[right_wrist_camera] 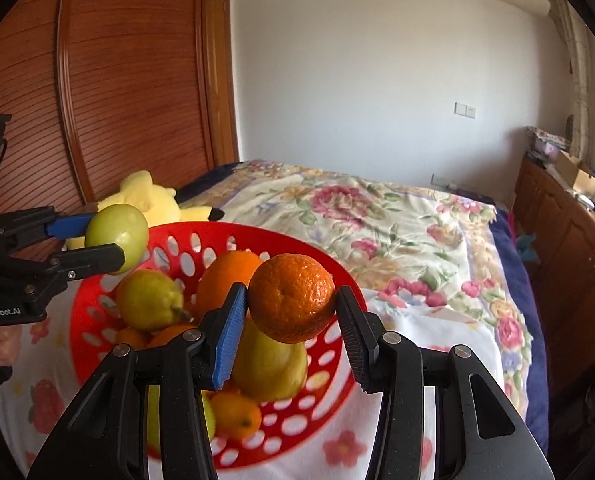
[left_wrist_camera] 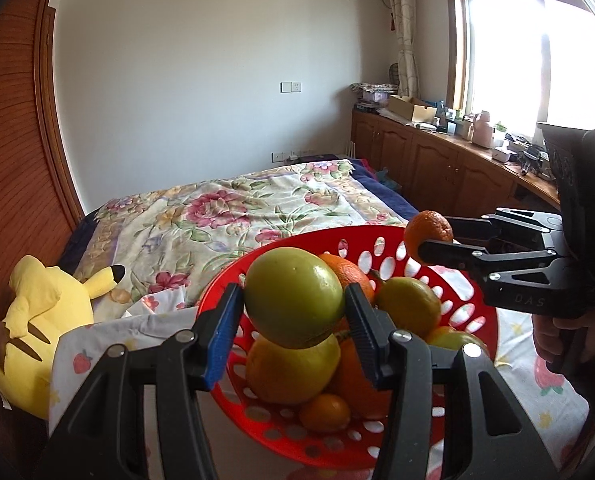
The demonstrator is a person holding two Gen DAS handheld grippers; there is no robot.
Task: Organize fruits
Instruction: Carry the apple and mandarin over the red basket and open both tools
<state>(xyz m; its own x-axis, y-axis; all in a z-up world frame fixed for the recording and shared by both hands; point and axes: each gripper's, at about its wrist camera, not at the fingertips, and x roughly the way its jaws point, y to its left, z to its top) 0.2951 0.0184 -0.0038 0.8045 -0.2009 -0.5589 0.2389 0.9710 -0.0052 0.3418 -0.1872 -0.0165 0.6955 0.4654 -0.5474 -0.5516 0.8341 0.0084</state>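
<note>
A red perforated basket (left_wrist_camera: 473, 320) (right_wrist_camera: 337, 344) sits on a white fruit-print cloth on the bed and holds several oranges, lemons and a pear. My left gripper (left_wrist_camera: 293, 304) (right_wrist_camera: 109, 240) is shut on a green apple (left_wrist_camera: 293, 296) (right_wrist_camera: 117, 232), held above the basket's left side. My right gripper (right_wrist_camera: 291, 300) (left_wrist_camera: 427, 238) is shut on a small orange mandarin (right_wrist_camera: 291, 296) (left_wrist_camera: 428, 232), held above the basket's far right rim. Inside the basket lie a large orange (right_wrist_camera: 227, 280) and a yellow lemon (left_wrist_camera: 409, 304).
A yellow Pikachu plush (left_wrist_camera: 37, 320) (right_wrist_camera: 149, 200) lies left of the basket by the wooden wardrobe (right_wrist_camera: 117, 100). A floral quilt (left_wrist_camera: 233, 216) covers the bed beyond. Wooden cabinets (left_wrist_camera: 437, 168) with clutter run along the right wall under the window.
</note>
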